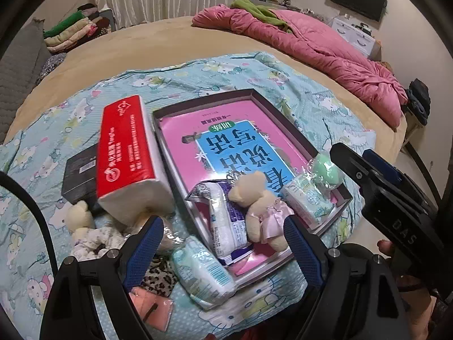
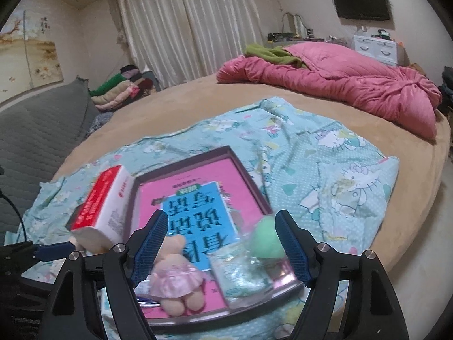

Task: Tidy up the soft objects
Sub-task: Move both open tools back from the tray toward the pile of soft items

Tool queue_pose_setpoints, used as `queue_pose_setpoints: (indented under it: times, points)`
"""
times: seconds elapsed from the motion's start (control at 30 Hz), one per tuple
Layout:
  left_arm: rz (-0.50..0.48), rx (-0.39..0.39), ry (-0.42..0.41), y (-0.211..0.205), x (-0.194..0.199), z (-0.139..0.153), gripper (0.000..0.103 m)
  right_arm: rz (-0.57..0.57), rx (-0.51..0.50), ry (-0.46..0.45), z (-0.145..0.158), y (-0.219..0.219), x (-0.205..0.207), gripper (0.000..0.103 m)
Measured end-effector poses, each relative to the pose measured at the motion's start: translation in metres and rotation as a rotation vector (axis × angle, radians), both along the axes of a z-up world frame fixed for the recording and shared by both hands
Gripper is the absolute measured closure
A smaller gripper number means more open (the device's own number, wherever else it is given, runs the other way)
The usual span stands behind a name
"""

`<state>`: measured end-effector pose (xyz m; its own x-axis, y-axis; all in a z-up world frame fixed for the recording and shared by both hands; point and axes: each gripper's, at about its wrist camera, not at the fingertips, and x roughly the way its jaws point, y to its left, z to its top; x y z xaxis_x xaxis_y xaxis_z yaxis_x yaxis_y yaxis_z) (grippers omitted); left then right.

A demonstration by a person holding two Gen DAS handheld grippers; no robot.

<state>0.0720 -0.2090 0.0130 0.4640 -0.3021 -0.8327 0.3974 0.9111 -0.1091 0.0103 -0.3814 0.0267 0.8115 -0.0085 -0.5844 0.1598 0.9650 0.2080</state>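
A shallow dark box (image 1: 254,93) with a pink and blue book in it lies on a Hello Kitty cloth (image 1: 226,65). Inside it are a beige bear in a pink dress (image 1: 260,212), a white and purple packet (image 1: 226,226), a small tissue pack (image 1: 311,201) and a wrapped green ball (image 1: 325,170). My left gripper (image 1: 223,243) is open above the box's near edge, and its pads touch nothing. A mint tissue pack (image 1: 203,272) lies just outside the box. My right gripper (image 2: 222,243) is open over the bear (image 2: 175,277), the tissue pack (image 2: 240,277) and the green ball (image 2: 266,240).
A red and white tissue block (image 1: 127,147) leans on a black box (image 1: 79,175) to the left. Below it lie a white plush toy (image 1: 82,223), a leopard-print item (image 1: 158,277) and a pink piece (image 1: 150,308). A pink quilt (image 1: 325,53) and folded clothes (image 1: 73,31) are farther back.
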Motion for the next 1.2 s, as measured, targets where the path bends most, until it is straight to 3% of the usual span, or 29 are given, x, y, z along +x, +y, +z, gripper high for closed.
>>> queue_pose_setpoints:
  times: [1.2]
  points:
    - [0.139,-0.05,-0.061,0.09,-0.013,0.036,0.017,0.169,-0.087,-0.047,0.042,0.083,-0.021,0.023]
